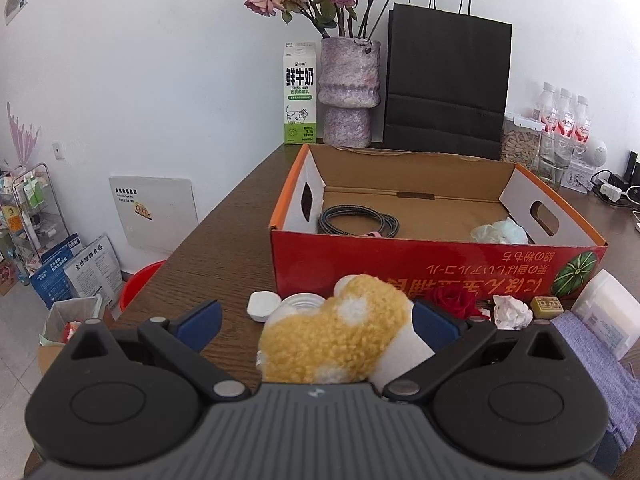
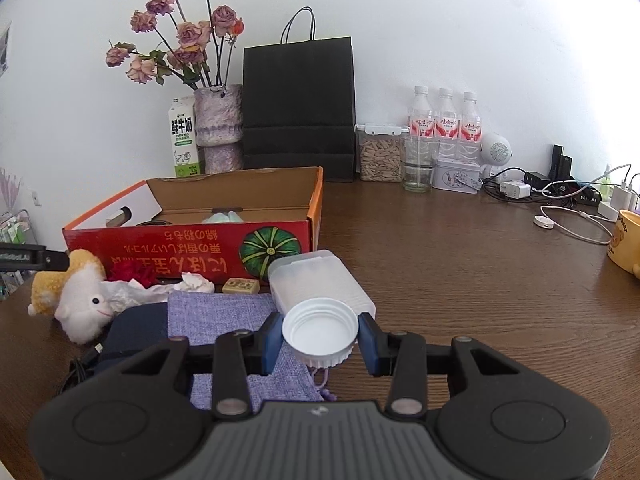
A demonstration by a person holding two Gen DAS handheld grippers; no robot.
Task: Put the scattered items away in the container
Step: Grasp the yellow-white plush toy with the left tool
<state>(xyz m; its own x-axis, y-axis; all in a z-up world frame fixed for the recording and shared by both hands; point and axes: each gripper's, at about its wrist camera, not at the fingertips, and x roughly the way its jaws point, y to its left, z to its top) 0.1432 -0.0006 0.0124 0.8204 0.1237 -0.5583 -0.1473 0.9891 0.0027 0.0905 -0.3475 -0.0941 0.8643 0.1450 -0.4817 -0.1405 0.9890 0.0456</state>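
Over on the left, the left gripper (image 1: 316,322) has its jaws spread wide around a woolly yellow-and-white plush toy (image 1: 344,330) that looks carried, though I can't tell whether the pads press it. It wants lifting clear of the red cardboard box (image 1: 400,264) wall before letting go. To the right, the right gripper (image 2: 320,338) pinches a ribbed white plastic cap (image 2: 320,330) above the bench (image 2: 480,280); best kept level.

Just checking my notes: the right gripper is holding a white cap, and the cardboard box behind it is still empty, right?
Not quite. The right gripper does hold the white cap, but the box is not empty: the left wrist view shows a coiled cable and a crumpled wad inside.
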